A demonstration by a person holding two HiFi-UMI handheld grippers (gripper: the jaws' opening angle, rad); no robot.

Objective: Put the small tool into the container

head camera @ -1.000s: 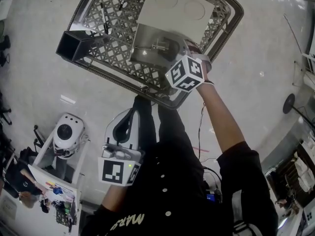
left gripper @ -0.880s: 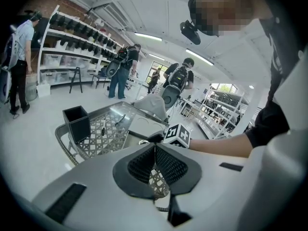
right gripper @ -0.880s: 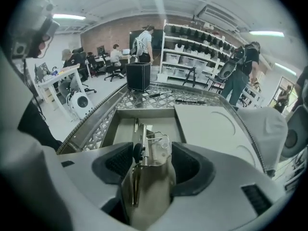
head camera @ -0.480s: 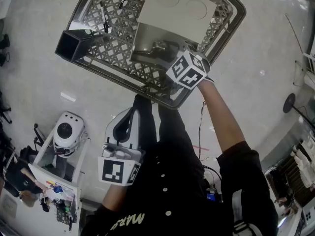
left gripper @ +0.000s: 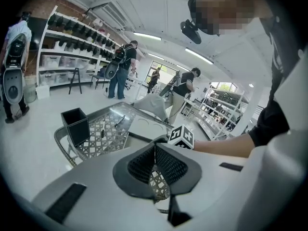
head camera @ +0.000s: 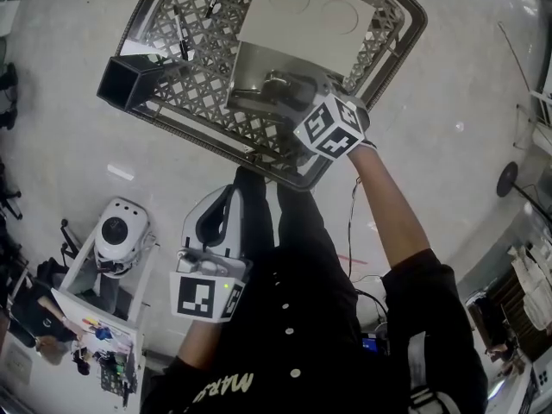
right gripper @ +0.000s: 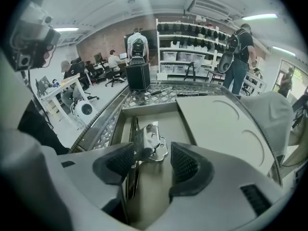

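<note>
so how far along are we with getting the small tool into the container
Done: nothing yet; the small tool lies in the steel tray. In hand: the right gripper is open with the tool between its jaws, which have just been closing but don't grip yet. To do: clamp, lift, and drop it into the black container.

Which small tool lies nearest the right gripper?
The metal clip in the steel tray, ahead of the open fingers of the right gripper; the two pens lie far off on the mesh.
</note>
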